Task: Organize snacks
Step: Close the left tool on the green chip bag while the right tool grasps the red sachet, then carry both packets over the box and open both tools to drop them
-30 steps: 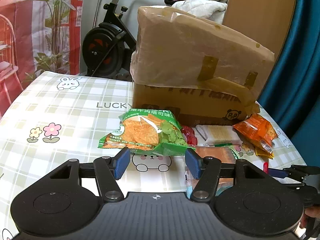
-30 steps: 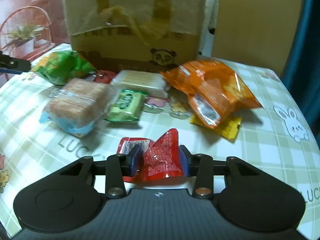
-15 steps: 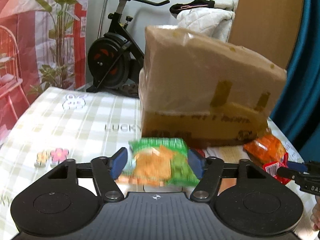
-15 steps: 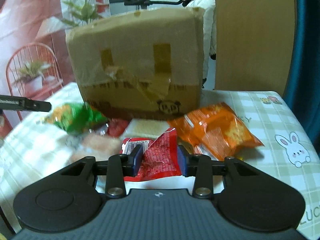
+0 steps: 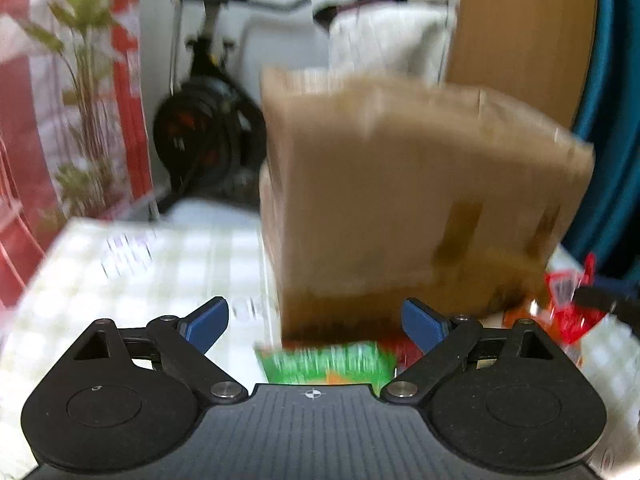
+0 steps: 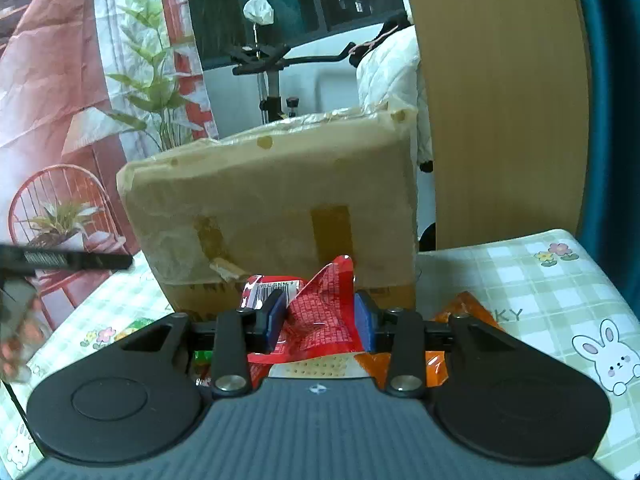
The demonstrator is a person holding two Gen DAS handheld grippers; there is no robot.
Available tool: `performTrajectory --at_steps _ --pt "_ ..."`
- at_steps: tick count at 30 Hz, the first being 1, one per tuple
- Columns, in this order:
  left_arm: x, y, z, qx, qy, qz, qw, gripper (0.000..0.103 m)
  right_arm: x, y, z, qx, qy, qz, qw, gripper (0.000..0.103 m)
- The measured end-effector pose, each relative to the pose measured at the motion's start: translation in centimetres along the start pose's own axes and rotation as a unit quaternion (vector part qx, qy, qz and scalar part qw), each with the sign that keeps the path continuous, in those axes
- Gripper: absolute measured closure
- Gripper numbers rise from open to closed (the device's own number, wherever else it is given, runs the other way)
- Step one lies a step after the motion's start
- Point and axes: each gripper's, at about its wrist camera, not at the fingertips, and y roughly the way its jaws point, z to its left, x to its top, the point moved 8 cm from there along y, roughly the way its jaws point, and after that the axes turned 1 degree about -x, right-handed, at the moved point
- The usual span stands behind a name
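An exercise bike (image 6: pixel 272 76) stands by a wooden panel (image 6: pixel 500 100) — teal curtain (image 6: pixel 612 120) beside it.

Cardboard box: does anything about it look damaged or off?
Yes. The cardboard box looks battered: its top slopes unevenly, with wrinkled film and brown tape patches on its front. The right tool holds a red snack packet.

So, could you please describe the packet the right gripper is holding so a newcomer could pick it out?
Start at the big taped cardboard box on the checked tablecloth. Directly in front of it, the right gripper pinches a crinkled red packet; unlike the orange bag below, it is red with a white barcode label.
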Motion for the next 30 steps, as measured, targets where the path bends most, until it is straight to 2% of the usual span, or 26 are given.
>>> performTrajectory --at_steps 6,8,12,13,17,24,27,30 --pt "-2.9 3.4 -0.4 -0.002 -0.02 0.058 0.9981 0.008 -1.7 0.6 -0.6 0.004 0.036 0.022 0.999 0.064" --pt "-3.4 3.8 -0.5 -0.004 -0.015 0.07 0.9974 0.008 -1.8 0.6 -0.9 0.003 0.038 0.024 0.999 0.064" --pt "-4.7 4.8 -0.1 0.019 0.001 0.099 0.9949 0.009 -1.9 0.3 -1.0 0.004 0.043 0.024 0.999 0.064" --pt "-5.2 4.9 -0.2 0.014 0.001 0.103 0.9946 0.011 -1.9 0.2 -1.0 0.005 0.044 0.024 0.999 0.064" --pt "-5.2 3.5 -0.1 0.025 0.009 0.084 0.9961 0.022 -1.7 -0.2 -1.0 0.005 0.047 0.021 0.999 0.064" --pt "-2.9 -2.5 0.2 0.017 -0.001 0.015 0.9997 0.022 -0.7 -1.5 -0.8 0.005 0.038 0.003 0.999 0.064" --pt "-1.4 -5.7 -0.1 0.016 0.02 -0.024 0.9994 0.022 0.9 -2.4 -0.6 0.014 0.029 -0.015 0.999 0.064" --pt "1.2 -9.3 -0.3 0.024 0.048 -0.077 0.9956 0.022 3.4 -3.5 -0.1 0.026 0.02 -0.043 0.999 0.064"
